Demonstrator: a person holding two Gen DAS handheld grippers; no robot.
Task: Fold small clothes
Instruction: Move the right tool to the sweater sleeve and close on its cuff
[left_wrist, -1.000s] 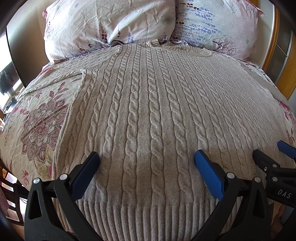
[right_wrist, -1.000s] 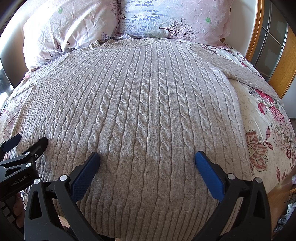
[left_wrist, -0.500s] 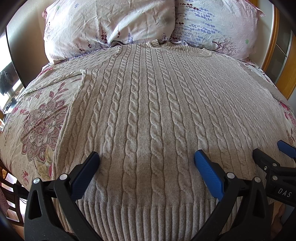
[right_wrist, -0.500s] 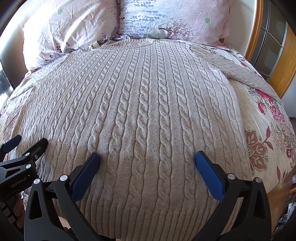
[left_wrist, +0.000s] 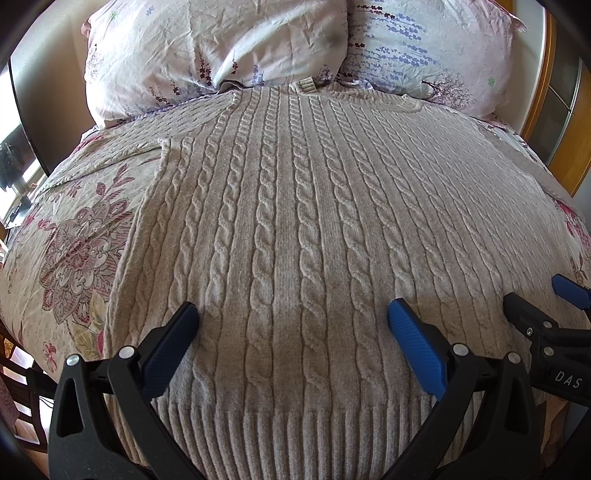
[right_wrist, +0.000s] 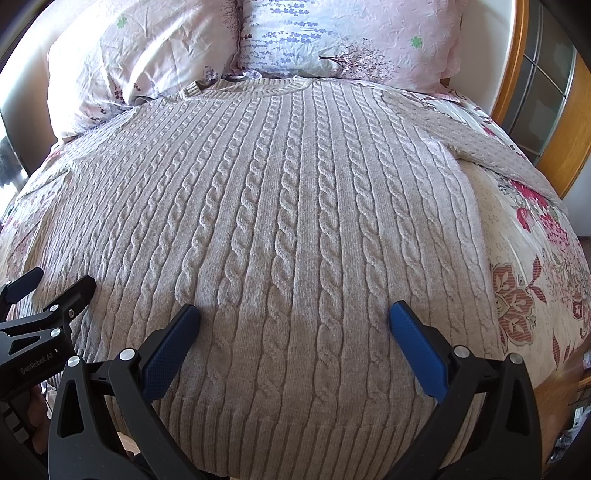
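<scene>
beige cable-knit sweater (left_wrist: 295, 236) lay flat, front up, spread across the floral bedspread (left_wrist: 74, 236), collar at the far end touching two pillows (left_wrist: 221, 48), ribbed hem nearest me. i held the left gripper (left_wrist: 293, 325) over the hem's left portion, jaws wide, gripping nothing. my right gripper (right_wrist: 295, 326) hovered just beside it over the right portion, jaws equally wide and empty. one sleeve (right_wrist: 498, 155) extended right
</scene>
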